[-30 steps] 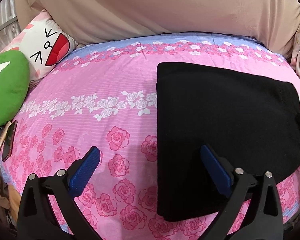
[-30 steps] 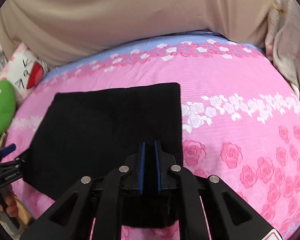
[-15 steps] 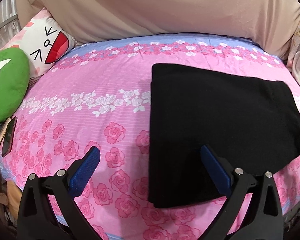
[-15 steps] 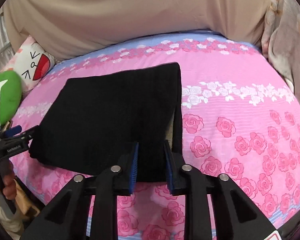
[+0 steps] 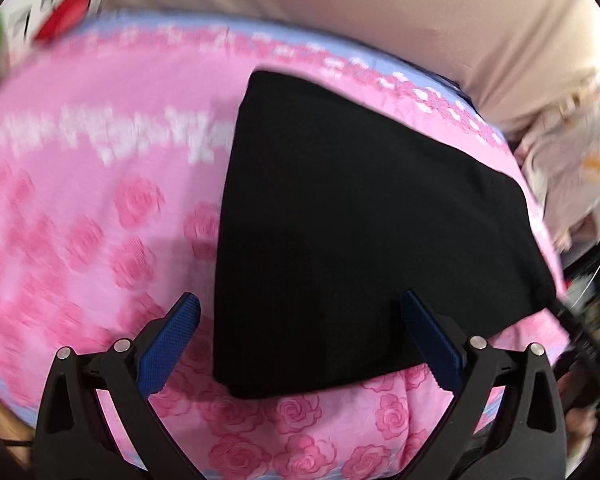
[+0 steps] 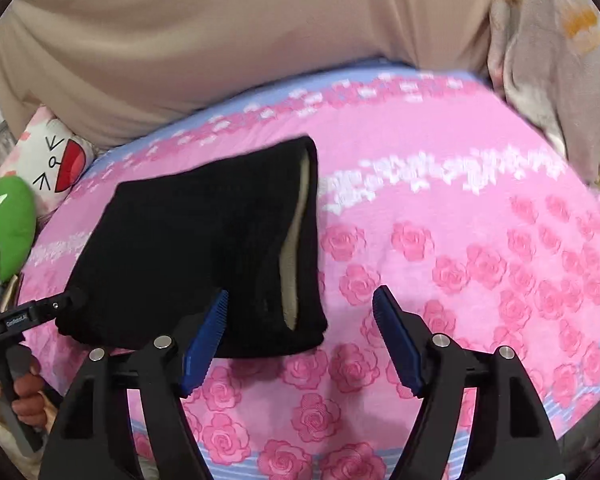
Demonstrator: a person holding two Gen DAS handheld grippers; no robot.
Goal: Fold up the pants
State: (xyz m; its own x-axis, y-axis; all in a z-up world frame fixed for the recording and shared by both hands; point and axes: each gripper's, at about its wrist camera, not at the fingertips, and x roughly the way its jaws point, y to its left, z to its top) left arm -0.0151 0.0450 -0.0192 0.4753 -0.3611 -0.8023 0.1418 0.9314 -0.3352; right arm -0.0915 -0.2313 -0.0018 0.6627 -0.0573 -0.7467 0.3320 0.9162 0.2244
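Both claws gaping, right gripper [image 6: 300,336] just having spread, left gripper [image 5: 300,344] likewise empty; folded pants [image 6: 204,248] lying upper left of right claw, nearer it.

the right gripper [image 6: 300,336] fills the bottom of the right wrist view, its black arms rising from the lower edge toward the centre. its jaws have just been opening and now stand wide apart, the blue pads [image 6: 204,340] pressing on nothing; the gap between them holds only a corner of dark cloth lying below. the left gripper [image 5: 300,344] sits at the bottom of the left wrist view, which is blurred. its jaws also stand wide apart, with its blue pads [image 5: 168,348] bare and gripping nothing. at the lower left edge of the right wrist view, a hand [image 6: 22,394] wraps its fingers around the handle of the left gripper.
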